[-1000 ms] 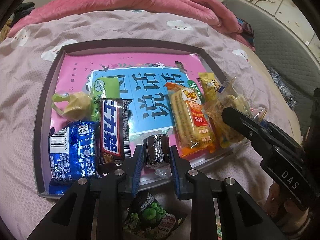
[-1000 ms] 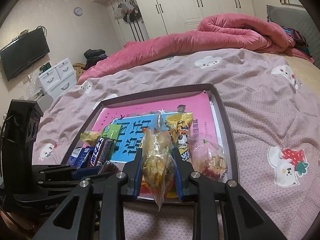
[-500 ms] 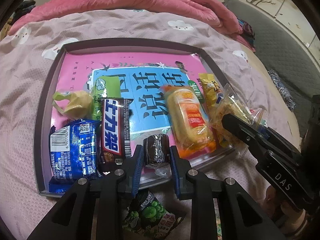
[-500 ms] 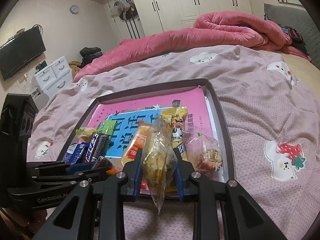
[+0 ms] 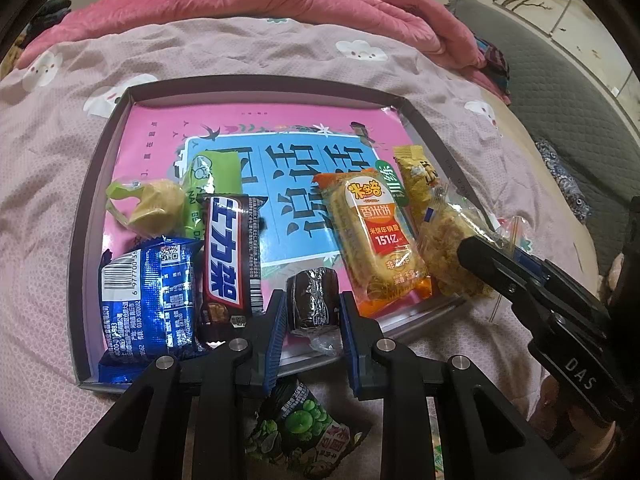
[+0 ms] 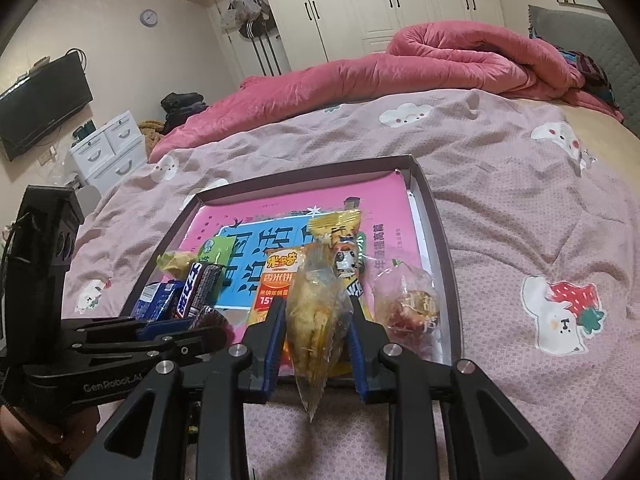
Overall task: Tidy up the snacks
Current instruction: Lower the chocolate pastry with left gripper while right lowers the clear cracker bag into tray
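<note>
The left gripper (image 5: 313, 312) pinches a small dark foil candy (image 5: 313, 300) at the near edge of the tray (image 5: 86, 216). The right gripper (image 6: 316, 334) pinches a clear bag of yellow snacks (image 6: 316, 312) over the tray's near edge. The tray sits on a bed with a pink cover (image 6: 520, 220). In the tray lie a blue packet (image 5: 148, 300), a chocolate bar (image 5: 230, 256), an orange rice cracker pack (image 5: 372, 240) and a pink book (image 5: 260, 128). A green pea bag (image 5: 296, 432) lies on the bed, just outside the tray.
</note>
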Demonstrator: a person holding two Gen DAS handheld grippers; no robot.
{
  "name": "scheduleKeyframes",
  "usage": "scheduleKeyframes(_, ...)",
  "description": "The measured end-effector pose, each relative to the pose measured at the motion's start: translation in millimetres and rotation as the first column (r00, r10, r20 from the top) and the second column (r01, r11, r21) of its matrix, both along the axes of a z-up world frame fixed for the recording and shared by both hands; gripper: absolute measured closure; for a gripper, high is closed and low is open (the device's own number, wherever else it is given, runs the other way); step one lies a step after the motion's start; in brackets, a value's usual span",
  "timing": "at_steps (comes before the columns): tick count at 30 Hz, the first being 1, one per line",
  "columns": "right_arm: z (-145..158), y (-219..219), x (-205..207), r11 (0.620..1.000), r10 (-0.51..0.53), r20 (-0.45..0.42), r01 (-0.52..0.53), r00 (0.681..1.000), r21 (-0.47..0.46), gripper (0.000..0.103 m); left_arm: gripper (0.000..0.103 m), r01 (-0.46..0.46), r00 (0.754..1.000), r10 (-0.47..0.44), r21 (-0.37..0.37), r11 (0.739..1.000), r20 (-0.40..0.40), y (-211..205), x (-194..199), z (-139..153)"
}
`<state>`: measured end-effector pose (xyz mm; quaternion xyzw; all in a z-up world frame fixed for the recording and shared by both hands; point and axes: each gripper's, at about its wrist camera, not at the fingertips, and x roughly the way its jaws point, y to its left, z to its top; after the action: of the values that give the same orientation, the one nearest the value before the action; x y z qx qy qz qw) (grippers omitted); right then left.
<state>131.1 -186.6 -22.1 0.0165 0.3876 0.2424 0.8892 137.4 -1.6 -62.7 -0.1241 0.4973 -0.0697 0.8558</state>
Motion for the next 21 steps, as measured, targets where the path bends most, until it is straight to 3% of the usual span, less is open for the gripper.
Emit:
scheduleKeyframes(8, 2.1, -5.7, -9.6, 1.000, 0.004, -0.026, -0.005, 1.000, -0.021, 0.074, 0.076, -0.001, 1.000, 0.001, -0.003, 1.000, 0.000, 0.6, -0.3, 0.0)
scheduleKeyframes(21, -2.8, 0.3, 2.2, 0.998, 0.001, 0.012, 0.000, 1.000, -0.060, 0.074, 0.076, -0.015, 1.000, 0.015, -0.045, 0.999, -0.004, 5.9, -1.9, 1.2)
